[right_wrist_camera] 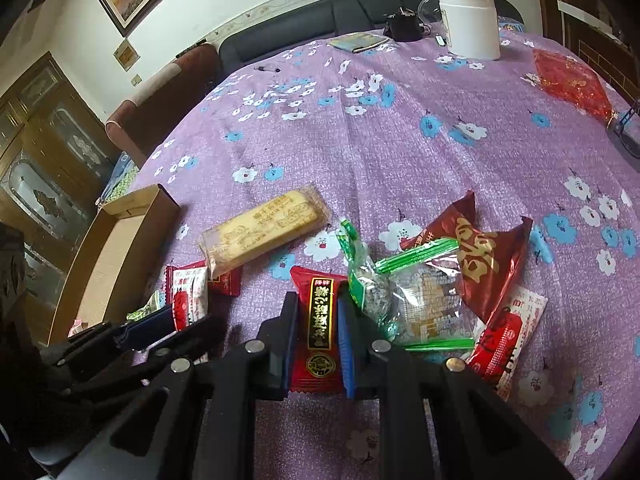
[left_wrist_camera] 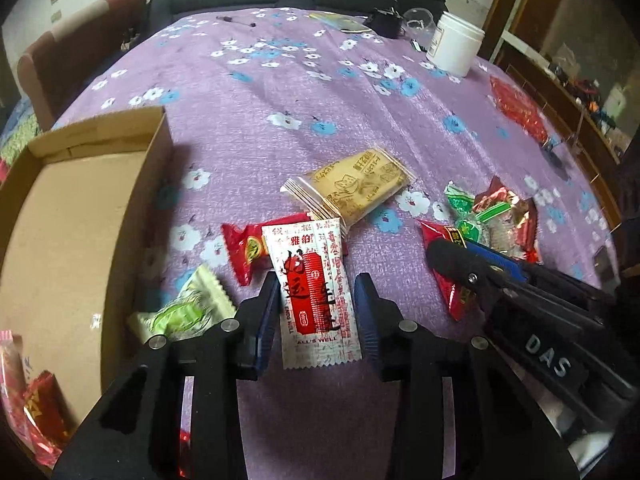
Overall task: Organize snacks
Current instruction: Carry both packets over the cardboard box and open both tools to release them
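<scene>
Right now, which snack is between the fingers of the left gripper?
The white packet with the red label. It lies flat on the tablecloth between the left gripper's open jaws, untouched. The small red packet and the green-and-white one lie outside them.

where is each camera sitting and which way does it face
Left wrist: on the left gripper, angled down at the white-and-red packet between its open jaws; the right gripper shows at right.
Right wrist: on the right gripper, angled down, closed on the red packet; the left gripper shows at left.
Shared: cardboard box, yellow biscuit pack, white jar.
</scene>
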`<state>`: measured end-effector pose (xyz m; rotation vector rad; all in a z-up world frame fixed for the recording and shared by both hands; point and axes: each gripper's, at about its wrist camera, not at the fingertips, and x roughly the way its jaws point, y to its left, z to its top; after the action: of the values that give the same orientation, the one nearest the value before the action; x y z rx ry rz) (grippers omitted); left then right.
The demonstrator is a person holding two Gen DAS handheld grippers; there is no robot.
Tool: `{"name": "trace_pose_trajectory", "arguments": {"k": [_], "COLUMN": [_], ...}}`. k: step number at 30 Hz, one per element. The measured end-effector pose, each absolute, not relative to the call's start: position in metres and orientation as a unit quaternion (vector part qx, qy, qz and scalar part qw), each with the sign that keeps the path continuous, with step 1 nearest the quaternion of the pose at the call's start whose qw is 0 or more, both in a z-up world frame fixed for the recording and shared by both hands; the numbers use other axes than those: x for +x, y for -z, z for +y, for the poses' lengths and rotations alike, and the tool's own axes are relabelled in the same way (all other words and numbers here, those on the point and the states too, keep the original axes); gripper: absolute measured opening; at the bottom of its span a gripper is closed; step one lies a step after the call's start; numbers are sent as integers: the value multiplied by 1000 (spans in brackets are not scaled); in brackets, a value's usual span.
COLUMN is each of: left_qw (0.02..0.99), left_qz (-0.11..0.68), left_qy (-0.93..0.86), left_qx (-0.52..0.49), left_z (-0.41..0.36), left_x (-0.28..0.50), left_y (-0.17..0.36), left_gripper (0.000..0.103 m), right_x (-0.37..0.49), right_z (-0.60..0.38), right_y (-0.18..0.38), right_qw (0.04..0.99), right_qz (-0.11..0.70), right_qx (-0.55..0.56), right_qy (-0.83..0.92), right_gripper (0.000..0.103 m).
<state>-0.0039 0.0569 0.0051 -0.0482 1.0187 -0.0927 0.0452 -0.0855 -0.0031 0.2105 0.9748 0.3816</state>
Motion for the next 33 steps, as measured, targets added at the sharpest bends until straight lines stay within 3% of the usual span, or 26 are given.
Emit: {"name": "trace_pose_trajectory", "arguments": {"k": [4,5,16,33], "left_qw": [885,886,896,909], "left_qz": [463,461,427,365], "left_qy": [42,43,91,-9], "left_qx": [17,15,-76,-199], "left_z": [50,51,81,242], "left_x": [0,0,-33,-114], "left_y": [-1,-1,-33,-58], "left_gripper": [37,32,32,32], "right_x": [45,44,39,4], "right_z": [-85,-85,-78,-65], "right_y": [3,3,0,-23], "right_qw": [863,863,872,893], "right_qz": [463,463,443,393], "right_qx": [95,95,83,83], "right_qy": [-180,-180,-189,-202], "right_gripper": [21,21,21,21]}}
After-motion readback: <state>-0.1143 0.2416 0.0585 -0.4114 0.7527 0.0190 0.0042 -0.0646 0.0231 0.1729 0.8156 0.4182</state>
